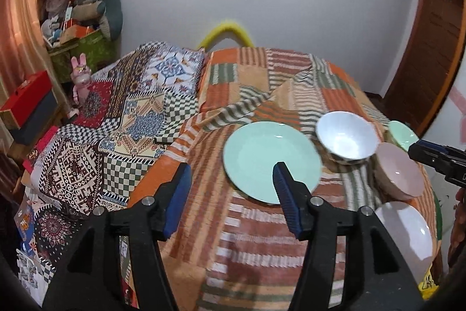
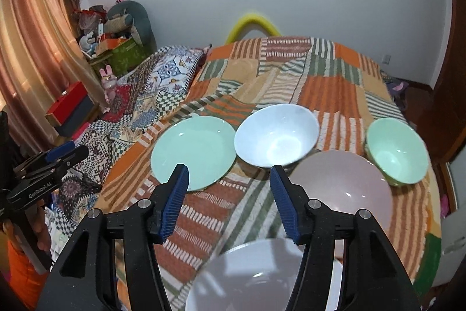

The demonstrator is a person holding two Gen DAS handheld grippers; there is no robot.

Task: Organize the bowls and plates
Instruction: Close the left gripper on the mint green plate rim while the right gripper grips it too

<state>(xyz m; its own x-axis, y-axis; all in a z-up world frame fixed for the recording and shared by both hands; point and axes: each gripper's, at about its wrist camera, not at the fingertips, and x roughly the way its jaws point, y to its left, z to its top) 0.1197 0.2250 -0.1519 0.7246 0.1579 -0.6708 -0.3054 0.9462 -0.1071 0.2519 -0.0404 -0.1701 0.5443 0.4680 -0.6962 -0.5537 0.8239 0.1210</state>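
Note:
On the striped orange bedspread [image 2: 329, 89] lie a mint green plate [image 2: 193, 149], a white bowl [image 2: 276, 134], a pink plate [image 2: 342, 187], a mint green bowl [image 2: 397, 150] and a white plate [image 2: 262, 279] nearest me. The left wrist view shows the green plate [image 1: 271, 159], white bowl [image 1: 346, 139], pink plate [image 1: 399, 171], green bowl [image 1: 403, 133] and white plate [image 1: 404, 235]. My left gripper [image 1: 231, 182] is open and empty, above the green plate's near left edge. My right gripper [image 2: 228, 185] is open and empty, above the cloth between the green plate and the white plate.
A patterned patchwork blanket [image 1: 116, 118] covers the bed's left side. A red box [image 1: 29, 98], a pink toy rabbit [image 1: 80, 77] and a cluttered green box [image 1: 84, 45] stand at the left. A wooden door [image 1: 428, 54] is at the right.

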